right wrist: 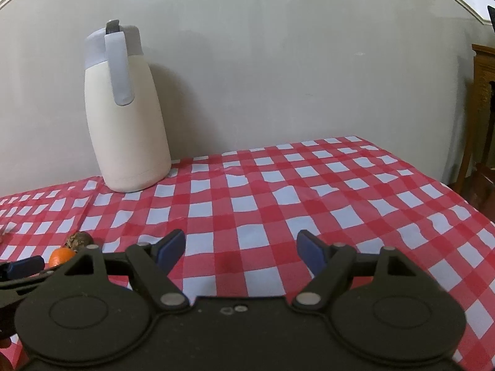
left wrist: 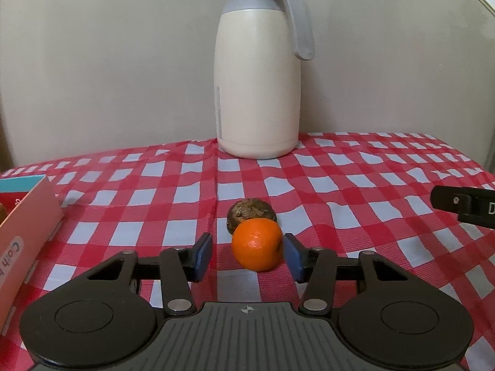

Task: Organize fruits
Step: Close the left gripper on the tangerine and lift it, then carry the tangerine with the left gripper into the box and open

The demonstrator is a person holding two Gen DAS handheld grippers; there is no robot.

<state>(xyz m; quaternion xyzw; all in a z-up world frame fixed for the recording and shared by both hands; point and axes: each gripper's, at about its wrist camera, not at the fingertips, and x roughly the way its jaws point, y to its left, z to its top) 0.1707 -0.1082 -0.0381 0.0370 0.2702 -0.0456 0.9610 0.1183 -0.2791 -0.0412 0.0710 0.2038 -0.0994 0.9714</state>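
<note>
An orange tangerine (left wrist: 257, 244) lies on the red-and-white checked tablecloth (left wrist: 355, 191), with a brown wrinkled fruit (left wrist: 250, 211) just behind it, touching or nearly so. My left gripper (left wrist: 247, 256) is open around the tangerine: the right pad touches or nearly touches it, the left pad stands apart. Both fruits also show at the left edge of the right wrist view, the tangerine (right wrist: 61, 256) and the brown fruit (right wrist: 79, 240). My right gripper (right wrist: 241, 250) is open and empty over bare cloth, well to the right of the fruits.
A tall cream thermos jug (left wrist: 258, 71) with a grey lid and handle stands against the wall at the back. A pink cardboard box (left wrist: 24, 232) sits at the left edge. The table's right edge (right wrist: 464, 204) drops off beside a wooden chair (right wrist: 482, 117).
</note>
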